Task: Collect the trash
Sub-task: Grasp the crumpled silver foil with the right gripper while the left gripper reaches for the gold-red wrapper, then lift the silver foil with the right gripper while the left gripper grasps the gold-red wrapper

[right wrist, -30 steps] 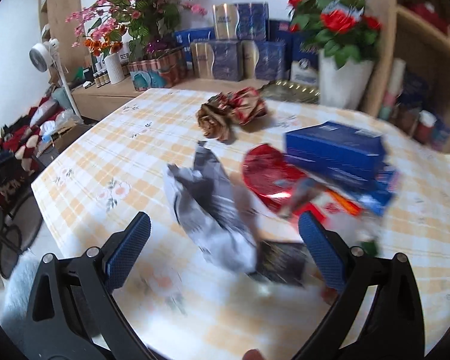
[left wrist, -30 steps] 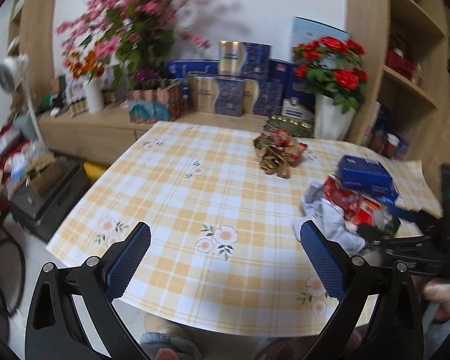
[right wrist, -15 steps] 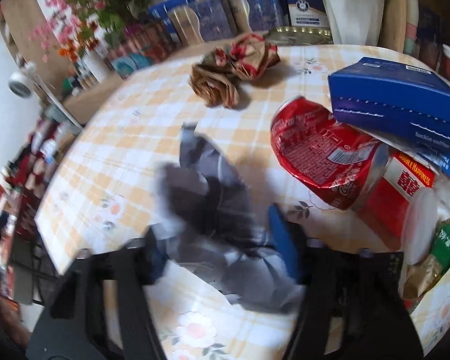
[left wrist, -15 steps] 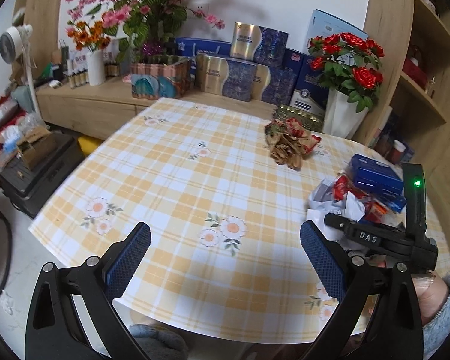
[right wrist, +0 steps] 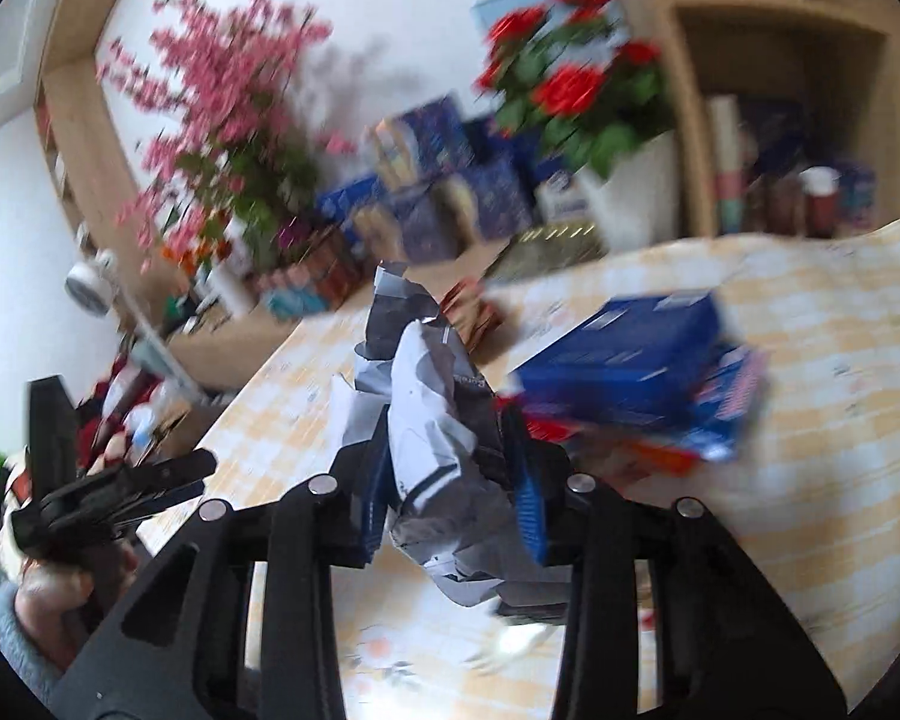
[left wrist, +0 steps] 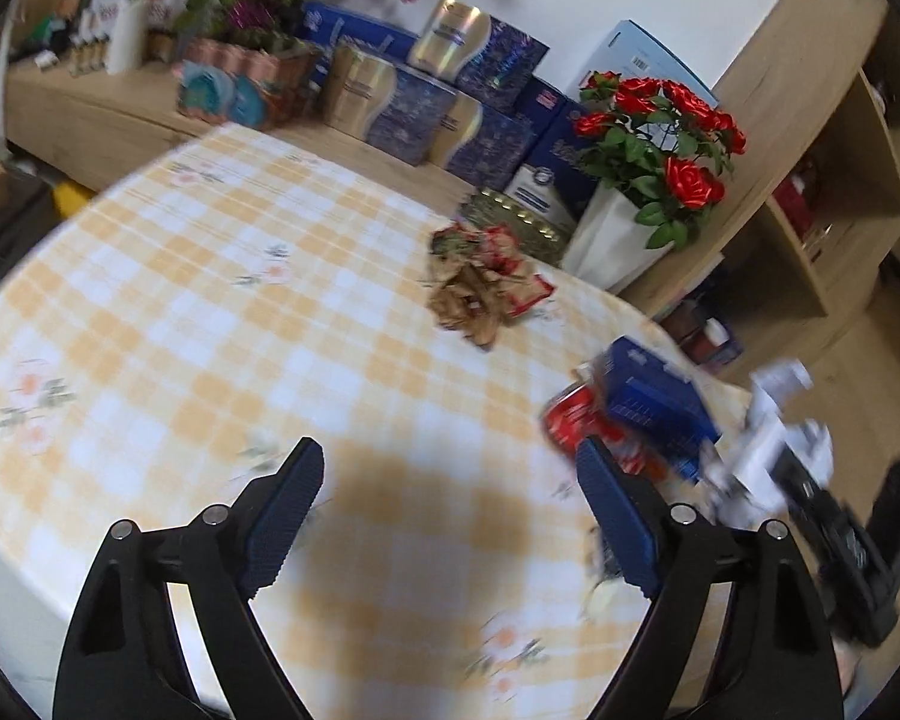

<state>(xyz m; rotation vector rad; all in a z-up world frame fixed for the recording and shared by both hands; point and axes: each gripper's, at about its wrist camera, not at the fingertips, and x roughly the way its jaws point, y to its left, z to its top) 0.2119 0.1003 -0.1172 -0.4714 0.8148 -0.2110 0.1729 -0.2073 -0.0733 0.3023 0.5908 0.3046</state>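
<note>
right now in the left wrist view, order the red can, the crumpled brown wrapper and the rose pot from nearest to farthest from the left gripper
1. Red can, just past the right finger, beside the blue box.
2. Crumpled brown wrapper, mid-table, farther in.
3. Rose pot, beyond the table's far edge, right of centre.

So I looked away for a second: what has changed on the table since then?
The right hand-held gripper has closed on the grey wrapper and lifted it off the table. The left hand-held gripper holds nothing, its jaws closing a little. The blue box, red bag and brown wrapper stay put.
</note>
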